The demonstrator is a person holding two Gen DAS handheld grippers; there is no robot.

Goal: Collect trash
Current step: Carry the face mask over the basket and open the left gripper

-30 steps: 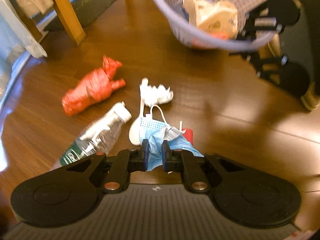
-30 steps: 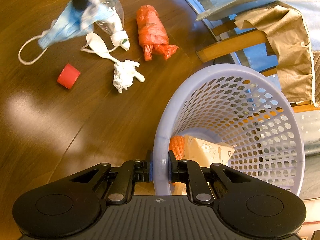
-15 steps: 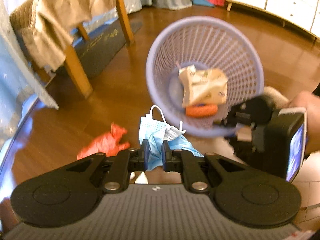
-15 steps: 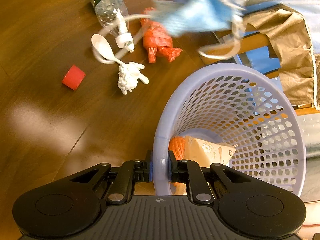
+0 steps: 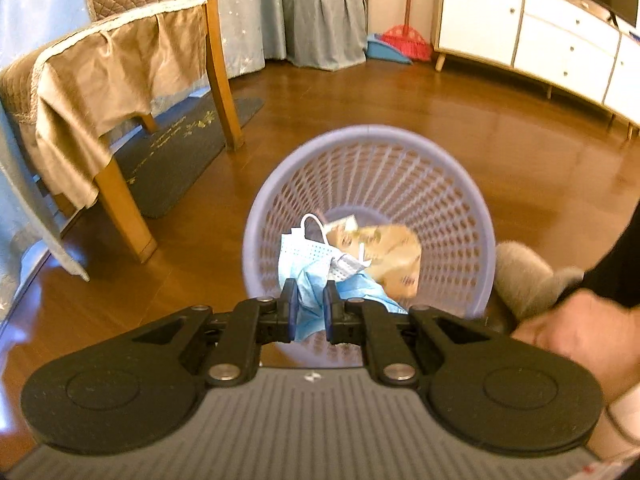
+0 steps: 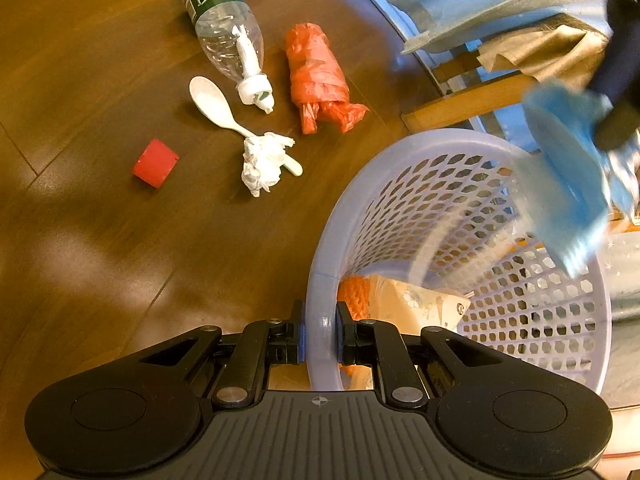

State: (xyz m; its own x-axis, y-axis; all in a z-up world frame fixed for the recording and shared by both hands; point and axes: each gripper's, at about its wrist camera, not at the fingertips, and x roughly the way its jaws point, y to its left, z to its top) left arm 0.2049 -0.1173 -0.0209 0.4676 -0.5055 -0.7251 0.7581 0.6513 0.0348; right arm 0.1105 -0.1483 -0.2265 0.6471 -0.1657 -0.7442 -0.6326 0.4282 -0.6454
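Note:
My left gripper point(image 5: 308, 305) is shut on a blue face mask point(image 5: 310, 264) and holds it over the mouth of the lilac mesh basket point(image 5: 452, 184). My right gripper point(image 6: 320, 334) is shut on the basket's near rim point(image 6: 320, 320). Seen from the right wrist, the blurred mask point(image 6: 572, 184) hangs above the basket's far side. Inside the basket lie a tan paper bag point(image 6: 416, 304) and an orange item point(image 6: 354, 292). On the floor lie a clear plastic bottle point(image 6: 220, 20), a red plastic bag point(image 6: 318, 76), a white spoon point(image 6: 216, 106), a crumpled tissue point(image 6: 262, 162) and a red cap point(image 6: 155, 157).
A wooden chair point(image 5: 116, 92) draped in tan cloth stands left of the basket, with a dark mat point(image 5: 176, 156) under it. A white cabinet point(image 5: 540, 36) lines the far right wall. A person's hand point(image 5: 576, 328) and a grey slipper point(image 5: 528, 276) are at the right.
My left gripper has lifted the mask off the floor and carried it over the basket. The right gripper has kept its hold on the basket's rim.

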